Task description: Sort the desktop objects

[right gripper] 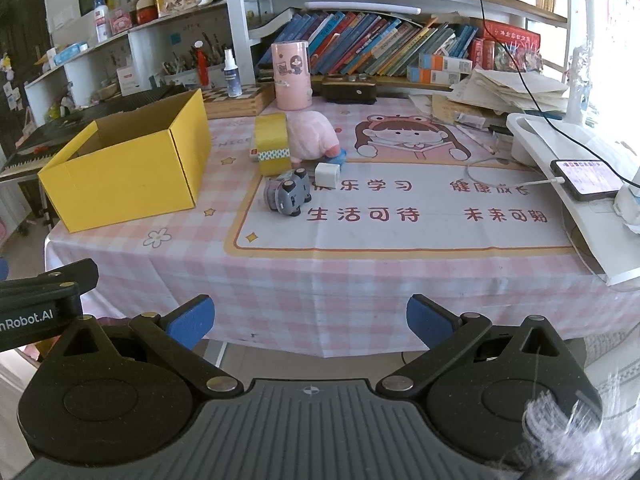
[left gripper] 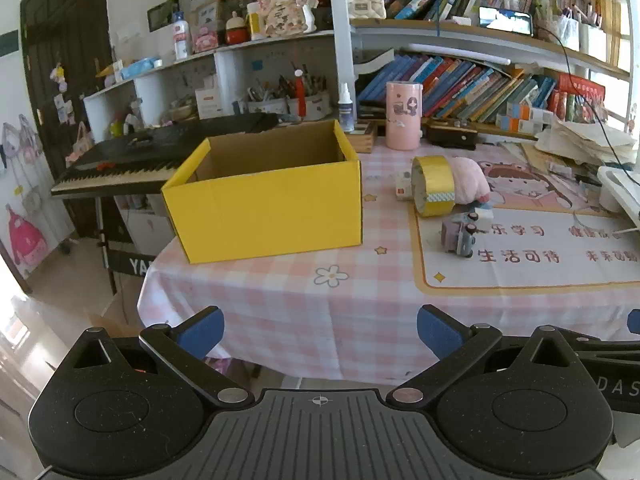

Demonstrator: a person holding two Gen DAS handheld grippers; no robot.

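An open yellow cardboard box (left gripper: pixel 264 204) (right gripper: pixel 124 168) stands empty on the left of the pink checked tablecloth (left gripper: pixel 320 312). To its right lie a roll of gold tape (left gripper: pixel 434 186) (right gripper: pixel 273 144), a pink plush toy (left gripper: pixel 470 180) (right gripper: pixel 312 138), a small grey toy car (left gripper: pixel 460 238) (right gripper: pixel 289 194) and a white cube-shaped charger (right gripper: pixel 327 175). My left gripper (left gripper: pixel 320 332) hangs open before the table's front edge, nothing between its blue pads. My right gripper (right gripper: pixel 308 322) is open too, short of the table edge, with nothing in it.
A pink cylinder cup (left gripper: pixel 403 116) (right gripper: pixel 291 76), a spray bottle (right gripper: pixel 231 74) and a dark case (right gripper: pixel 349 90) stand at the back under book-filled shelves. A white stand with a phone (right gripper: pixel 586 179) on a cable sits at the right. A keyboard piano (left gripper: pixel 160 152) stands left of the table.
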